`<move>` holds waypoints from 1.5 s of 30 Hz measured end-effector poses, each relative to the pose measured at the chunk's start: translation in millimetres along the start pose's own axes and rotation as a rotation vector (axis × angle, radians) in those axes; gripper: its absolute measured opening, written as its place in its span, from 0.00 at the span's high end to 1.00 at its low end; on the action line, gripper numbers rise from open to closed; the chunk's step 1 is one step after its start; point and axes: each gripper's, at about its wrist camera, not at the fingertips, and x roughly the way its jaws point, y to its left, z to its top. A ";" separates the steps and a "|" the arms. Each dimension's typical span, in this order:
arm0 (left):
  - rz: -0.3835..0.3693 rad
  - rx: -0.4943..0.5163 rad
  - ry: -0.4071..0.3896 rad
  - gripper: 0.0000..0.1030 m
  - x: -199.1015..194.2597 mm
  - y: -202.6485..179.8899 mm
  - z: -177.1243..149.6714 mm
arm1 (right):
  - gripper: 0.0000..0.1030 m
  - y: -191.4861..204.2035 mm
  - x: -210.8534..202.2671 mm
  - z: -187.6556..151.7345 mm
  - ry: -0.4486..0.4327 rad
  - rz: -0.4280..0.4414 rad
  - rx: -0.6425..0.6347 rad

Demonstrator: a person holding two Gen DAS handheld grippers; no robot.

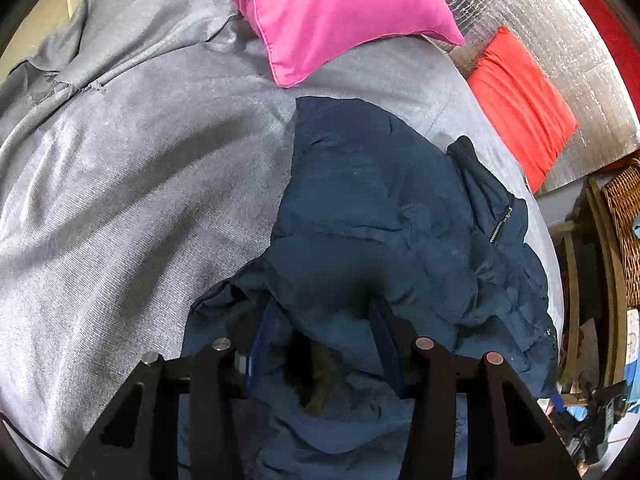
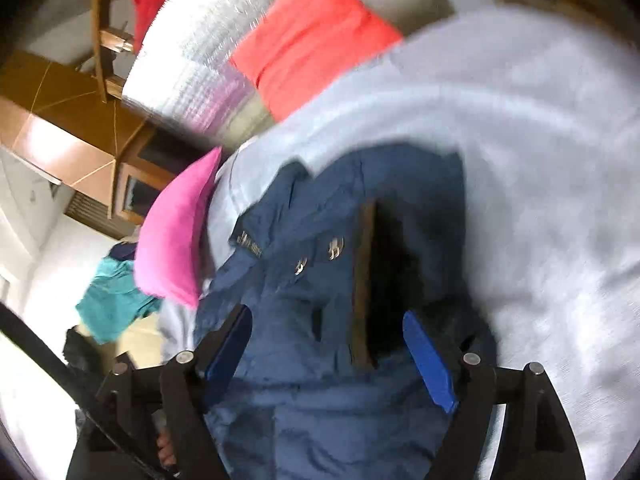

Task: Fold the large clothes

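Note:
A dark navy jacket (image 1: 380, 208) lies crumpled on a grey bed cover (image 1: 140, 200). Its zip pocket shows at the right. My left gripper (image 1: 320, 320) sits low over the jacket's near edge; cloth drapes over and between its fingers, so its jaws are hidden. In the right wrist view the same jacket (image 2: 320, 248) shows snap buttons and a dark opening with a brown lining. My right gripper (image 2: 326, 320) is open, its blue pads (image 2: 428, 356) spread wide just above the jacket. That view is blurred.
A pink pillow (image 1: 340, 12) and a red pillow (image 1: 520, 108) lie at the bed's far side against a silver quilted headboard (image 1: 560, 32). A wicker basket (image 1: 624, 232) and clutter stand at the right. Teal clothes (image 2: 112, 300) lie beyond the pink pillow (image 2: 176, 232).

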 end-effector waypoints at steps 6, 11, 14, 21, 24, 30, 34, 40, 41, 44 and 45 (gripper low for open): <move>0.037 0.016 -0.023 0.69 -2.3 3.0 -5.7 | 0.80 7.4 36.3 -8.3 0.058 -0.207 -0.108; -0.042 -0.012 -0.075 0.86 -30.5 6.0 -5.0 | 0.89 34.1 18.4 2.3 -0.016 -0.219 -0.204; -0.006 0.044 -0.051 0.86 -22.3 1.2 -5.3 | 0.89 36.7 14.8 14.0 -0.055 -0.256 -0.244; 0.018 0.060 -0.050 0.86 -18.9 3.7 -9.5 | 0.90 15.3 23.2 10.2 -0.025 -0.346 -0.240; 0.045 0.078 -0.038 0.86 -15.8 3.9 -10.9 | 0.91 14.6 25.4 9.2 -0.018 -0.385 -0.249; 0.030 0.077 -0.030 0.86 -9.7 4.0 -14.7 | 0.91 15.3 36.9 4.6 -0.018 -0.452 -0.302; 0.020 0.086 -0.031 0.78 -18.0 3.1 -14.8 | 0.89 22.9 42.5 2.7 -0.019 -0.483 -0.320; -0.060 0.065 -0.167 0.32 -71.3 10.0 -3.7 | 0.11 16.1 -4.1 12.5 -0.129 -0.374 -0.197; -0.066 0.043 -0.193 0.28 -76.7 14.3 -1.2 | 0.11 14.3 -8.1 14.5 -0.130 -0.341 -0.175; 0.012 -0.004 -0.198 0.29 -65.7 29.5 9.7 | 0.20 9.9 -2.7 17.4 -0.099 -0.268 -0.150; 0.028 -0.013 -0.186 0.29 -58.3 33.7 10.9 | 0.36 7.7 3.1 17.2 -0.078 -0.254 -0.146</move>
